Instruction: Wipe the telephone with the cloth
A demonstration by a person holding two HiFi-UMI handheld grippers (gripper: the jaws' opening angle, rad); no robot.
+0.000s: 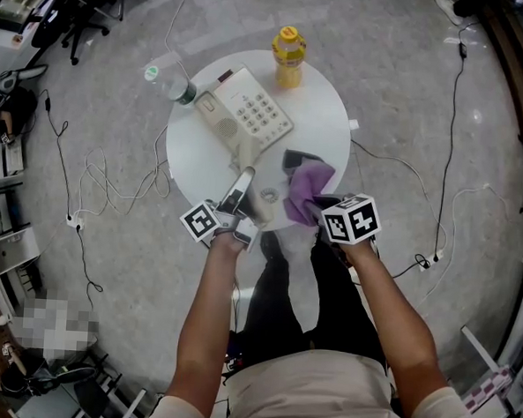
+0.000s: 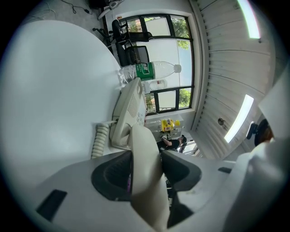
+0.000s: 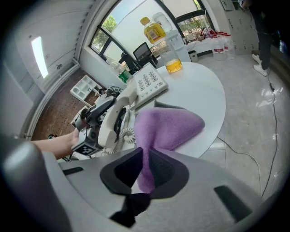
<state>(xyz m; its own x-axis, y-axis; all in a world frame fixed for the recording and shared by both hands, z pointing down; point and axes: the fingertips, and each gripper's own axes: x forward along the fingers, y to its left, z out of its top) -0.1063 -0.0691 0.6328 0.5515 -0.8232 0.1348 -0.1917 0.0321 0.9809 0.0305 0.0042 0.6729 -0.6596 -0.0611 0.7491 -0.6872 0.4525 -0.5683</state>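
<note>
The beige telephone base (image 1: 250, 115) sits on the round white table (image 1: 324, 119), keypad up. Its handset (image 1: 239, 192) is lifted off the base, and my left gripper (image 1: 238, 195) is shut on it near the table's front edge. In the left gripper view the handset (image 2: 146, 163) fills the gap between the jaws, with the coiled cord (image 2: 99, 140) running to the base (image 2: 130, 108). My right gripper (image 1: 313, 209) is shut on a purple cloth (image 1: 309, 187), which drapes onto the table just right of the handset. The right gripper view shows the cloth (image 3: 170, 127) pinched between the pads and the handset (image 3: 110, 120) close on the left.
A yellow drink bottle (image 1: 288, 57) stands at the table's far edge. A clear water bottle (image 1: 172, 82) lies at the far left, beside the base. A dark flat item (image 1: 298, 158) pokes out behind the cloth. Cables (image 1: 113, 181) trail over the floor around the table.
</note>
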